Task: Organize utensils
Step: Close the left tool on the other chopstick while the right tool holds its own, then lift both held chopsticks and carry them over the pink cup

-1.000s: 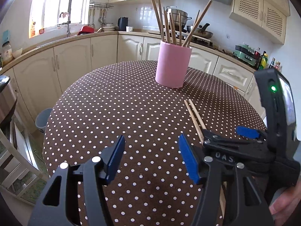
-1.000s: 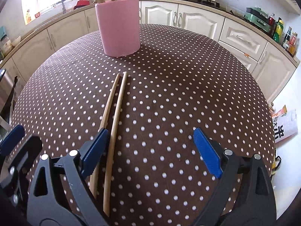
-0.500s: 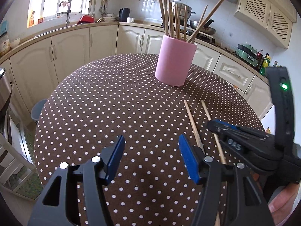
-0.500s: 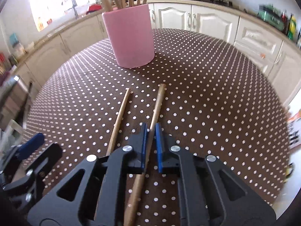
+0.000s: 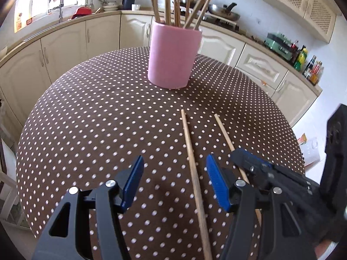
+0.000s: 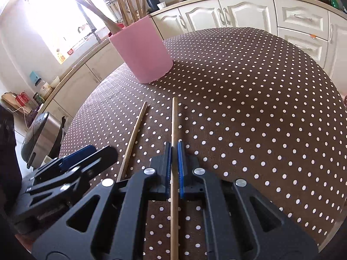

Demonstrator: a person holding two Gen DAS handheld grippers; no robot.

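Right gripper (image 6: 174, 162) pinching one chopstick (image 6: 174, 125); left gripper (image 5: 173, 179) spread over second chopstick (image 5: 192, 158). Several sticks already in pink holder (image 5: 172, 58); two left, judging by table.

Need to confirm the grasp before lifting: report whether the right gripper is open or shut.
Shut. The right gripper has its blue pads pressed against a thin wooden chopstick, which runs between them; no gap shows either side.
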